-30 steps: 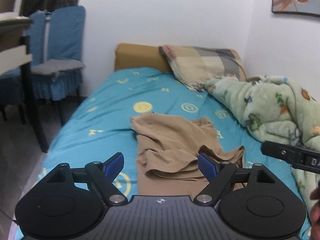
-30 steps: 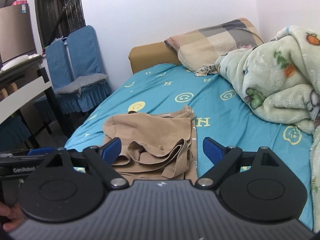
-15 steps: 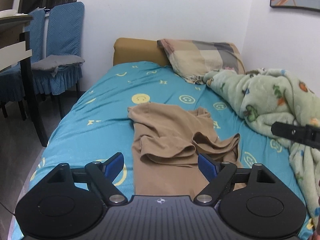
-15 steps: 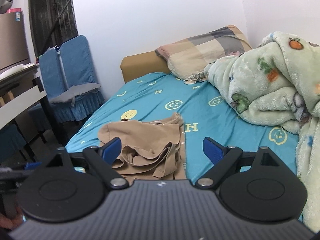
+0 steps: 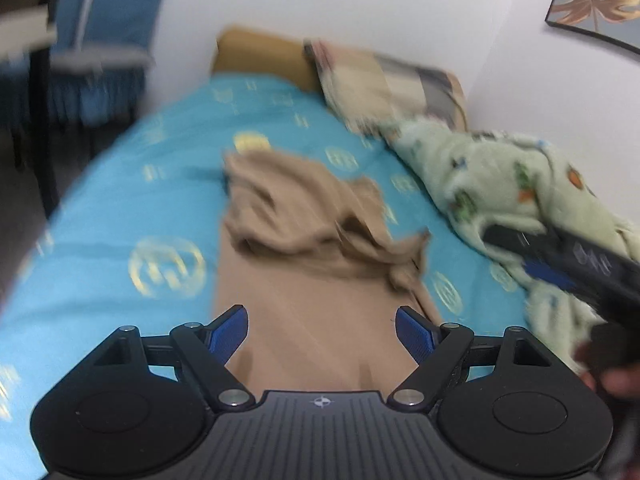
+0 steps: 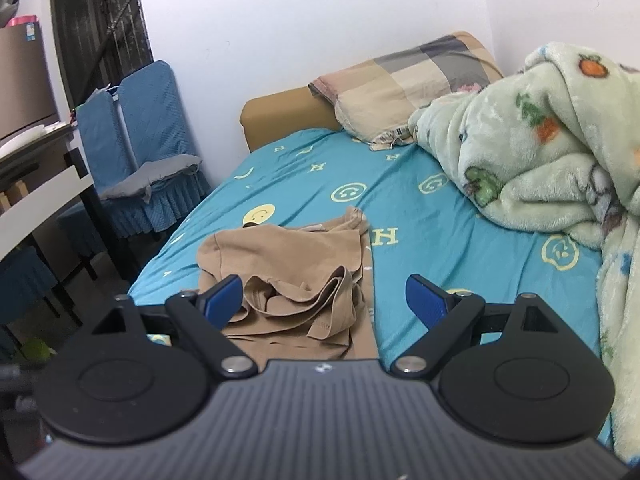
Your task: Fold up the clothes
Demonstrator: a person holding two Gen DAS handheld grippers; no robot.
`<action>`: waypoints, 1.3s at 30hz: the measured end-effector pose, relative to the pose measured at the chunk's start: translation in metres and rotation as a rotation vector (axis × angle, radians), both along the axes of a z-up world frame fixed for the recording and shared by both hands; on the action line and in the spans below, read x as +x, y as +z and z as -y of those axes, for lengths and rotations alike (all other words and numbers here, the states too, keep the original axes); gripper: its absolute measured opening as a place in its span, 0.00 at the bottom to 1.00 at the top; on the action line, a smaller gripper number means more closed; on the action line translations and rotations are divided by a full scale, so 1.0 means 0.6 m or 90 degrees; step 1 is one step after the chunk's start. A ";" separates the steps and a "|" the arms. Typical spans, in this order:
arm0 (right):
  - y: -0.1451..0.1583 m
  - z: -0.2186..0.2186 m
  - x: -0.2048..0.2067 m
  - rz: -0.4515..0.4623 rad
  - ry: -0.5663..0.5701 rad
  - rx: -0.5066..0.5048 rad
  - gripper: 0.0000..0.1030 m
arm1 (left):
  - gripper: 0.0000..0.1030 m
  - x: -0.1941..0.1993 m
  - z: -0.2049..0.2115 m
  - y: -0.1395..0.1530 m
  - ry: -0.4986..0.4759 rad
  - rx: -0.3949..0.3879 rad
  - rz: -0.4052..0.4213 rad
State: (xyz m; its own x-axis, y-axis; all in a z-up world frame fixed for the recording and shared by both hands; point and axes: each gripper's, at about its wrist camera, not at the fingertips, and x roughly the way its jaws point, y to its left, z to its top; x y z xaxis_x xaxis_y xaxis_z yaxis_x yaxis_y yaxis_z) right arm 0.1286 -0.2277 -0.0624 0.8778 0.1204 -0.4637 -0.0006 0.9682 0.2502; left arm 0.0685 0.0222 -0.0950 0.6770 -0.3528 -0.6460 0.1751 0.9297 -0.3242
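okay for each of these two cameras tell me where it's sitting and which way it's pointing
Left wrist: on the left gripper, jaws open, facing up the bed over the tan garment; right gripper and hand at right.
Right wrist: on the right gripper, jaws open, facing the pillow.
Shared: garment, teal sheet, pillow, green blanket, blue chairs.

The tan garment (image 6: 288,268) is thin, smooth matt cloth, rumpled on the turquoise printed cotton-like sheet (image 6: 432,240). Right of the garment, the green blanket (image 6: 540,152) looks plush and fleecy. Both grippers' (image 6: 322,300) bodies are matt black plastic with metal pivot screws.
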 end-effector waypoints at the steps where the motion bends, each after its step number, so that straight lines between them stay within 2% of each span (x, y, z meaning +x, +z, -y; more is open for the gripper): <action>1: -0.001 0.002 0.002 -0.005 -0.003 0.005 0.87 | 0.80 -0.003 0.002 -0.008 -0.007 -0.016 -0.023; 6: -0.010 0.010 0.005 -0.028 -0.021 0.025 0.87 | 0.80 0.010 0.001 -0.064 0.000 -0.108 -0.156; 10: -0.014 0.015 0.007 -0.036 -0.032 0.024 0.87 | 0.80 0.026 -0.023 -0.102 0.047 -0.176 -0.236; 12: -0.016 0.015 0.008 -0.041 -0.034 0.027 0.87 | 0.80 0.032 -0.037 -0.117 0.080 -0.209 -0.256; 16: -0.019 0.015 0.011 -0.048 -0.035 0.028 0.87 | 0.76 0.043 -0.076 -0.138 0.175 -0.292 -0.249; 17: -0.019 0.014 0.011 -0.049 -0.035 0.028 0.87 | 0.77 0.046 -0.081 -0.145 0.186 -0.316 -0.257; 20: -0.020 0.017 0.014 -0.056 -0.036 0.034 0.87 | 0.77 0.052 -0.084 -0.152 0.199 -0.344 -0.259; 21: -0.021 0.018 0.014 -0.058 -0.037 0.037 0.87 | 0.74 0.053 -0.081 -0.151 0.197 -0.337 -0.256; 23: -0.023 0.019 0.013 -0.062 -0.040 0.044 0.87 | 0.63 0.058 -0.077 -0.152 0.205 -0.321 -0.250; 25: -0.025 0.021 0.012 -0.067 -0.042 0.052 0.87 | 0.41 0.060 -0.081 -0.156 0.228 -0.321 -0.255; 26: -0.026 0.023 0.010 -0.071 -0.043 0.062 0.87 | 0.35 0.060 -0.083 -0.159 0.238 -0.323 -0.258; 28: -0.028 0.028 0.002 -0.082 -0.047 0.091 0.87 | 0.17 0.056 -0.088 -0.163 0.248 -0.326 -0.253; 31: -0.042 0.034 -0.024 -0.113 -0.051 0.166 0.87 | 0.08 0.051 -0.088 -0.162 0.251 -0.330 -0.238; 35: -0.076 0.032 -0.046 -0.173 -0.018 0.316 0.87 | 0.06 0.044 -0.091 -0.145 0.242 -0.351 -0.202; 39: -0.125 0.026 -0.036 -0.252 0.020 0.477 0.88 | 0.06 0.037 -0.094 -0.128 0.232 -0.374 -0.163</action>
State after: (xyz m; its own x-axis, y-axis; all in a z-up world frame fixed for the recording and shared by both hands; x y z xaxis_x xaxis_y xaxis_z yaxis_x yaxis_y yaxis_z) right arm 0.1067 -0.2435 -0.1374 0.6588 0.5396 -0.5242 0.1982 0.5477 0.8129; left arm 0.0905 0.0789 -0.1718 0.6706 -0.4707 -0.5734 -0.2602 0.5746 -0.7760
